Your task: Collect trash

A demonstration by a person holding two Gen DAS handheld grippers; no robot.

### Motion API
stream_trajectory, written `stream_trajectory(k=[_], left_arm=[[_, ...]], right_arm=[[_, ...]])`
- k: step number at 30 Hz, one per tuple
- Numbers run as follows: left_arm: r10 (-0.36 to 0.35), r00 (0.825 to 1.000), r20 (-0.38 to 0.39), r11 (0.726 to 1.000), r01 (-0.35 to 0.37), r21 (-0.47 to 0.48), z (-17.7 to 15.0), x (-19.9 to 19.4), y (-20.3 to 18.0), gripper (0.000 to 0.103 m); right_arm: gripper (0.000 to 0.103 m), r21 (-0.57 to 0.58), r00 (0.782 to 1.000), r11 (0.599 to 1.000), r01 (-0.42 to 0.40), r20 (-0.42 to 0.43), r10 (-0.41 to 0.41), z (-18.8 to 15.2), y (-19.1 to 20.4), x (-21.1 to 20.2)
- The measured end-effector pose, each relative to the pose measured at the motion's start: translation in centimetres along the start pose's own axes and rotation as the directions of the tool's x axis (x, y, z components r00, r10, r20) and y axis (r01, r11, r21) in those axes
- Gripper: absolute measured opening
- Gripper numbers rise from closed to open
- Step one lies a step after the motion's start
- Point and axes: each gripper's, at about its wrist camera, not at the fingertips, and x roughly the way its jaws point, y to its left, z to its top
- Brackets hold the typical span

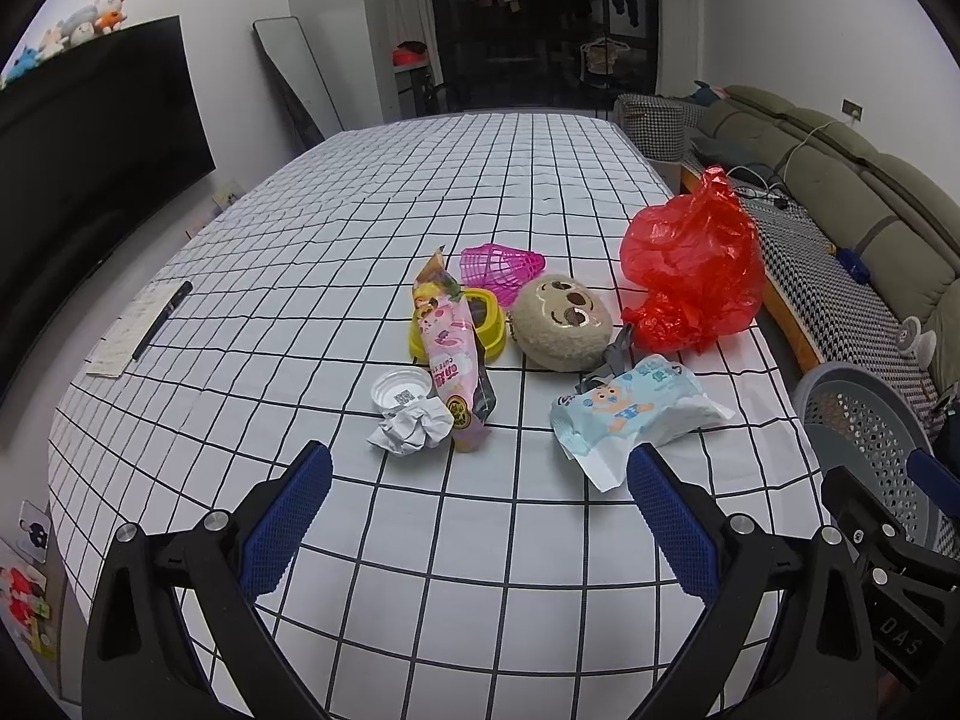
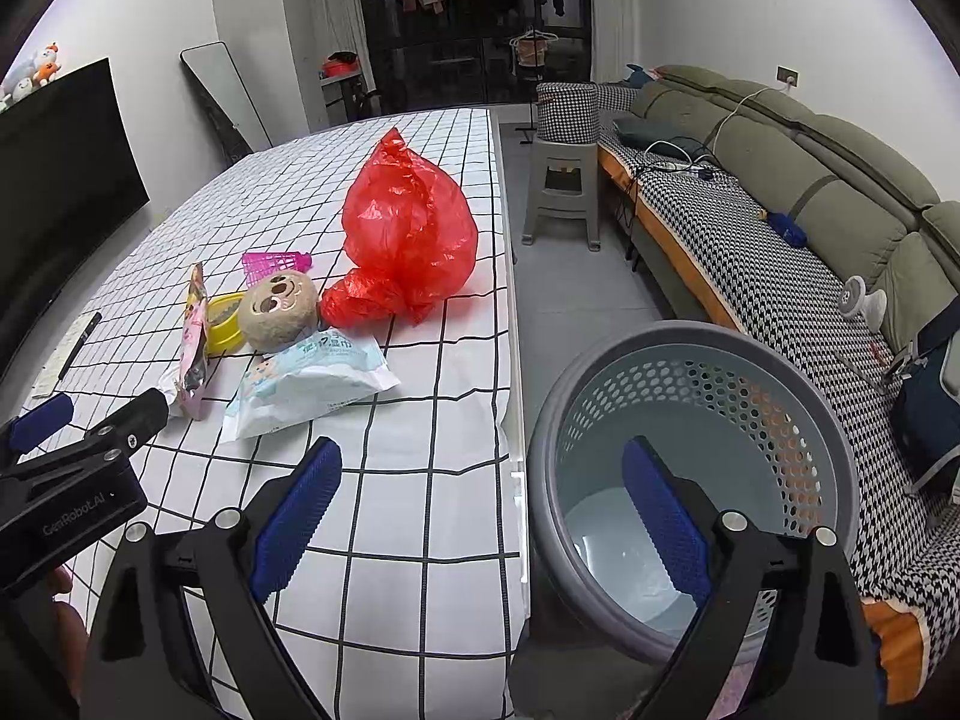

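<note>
Our left gripper (image 1: 480,516) hangs released above the table (image 1: 420,570), near crumpled paper (image 1: 414,427). Our right gripper (image 2: 480,516) gapes empty beside the basket (image 2: 690,360).

Left gripper (image 1: 480,516) hovers, jaws wide, near crumpled paper (image 1: 414,429); wet-wipes pack (image 1: 630,414) beside.

We see the litter clustered mid-table (image 1: 480,180): a paper ball (image 1: 414,427) just before a cap (image 1: 400,391), a wrapper (image 1: 453,354) to their right lying over a bowl (image 1: 480,324), a plush (image 1: 564,324) right of that, a bag (image 1: 690,264) farther right. A basket (image 2: 690,450) stands off the table's right edge.
</note>
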Motion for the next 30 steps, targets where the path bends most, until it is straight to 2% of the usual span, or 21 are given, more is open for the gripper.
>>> stream_trajectory(k=[30], left_arm=[[0.004, 1.0, 0.015, 1.0, -0.004, -0.007, -0.04, -0.21, 0.21, 0.097]], right_arm=[[0.09, 0.0, 1.0, 1.0, 0.002, 0.008, -0.002, -0.33, 0.01, -0.22]])
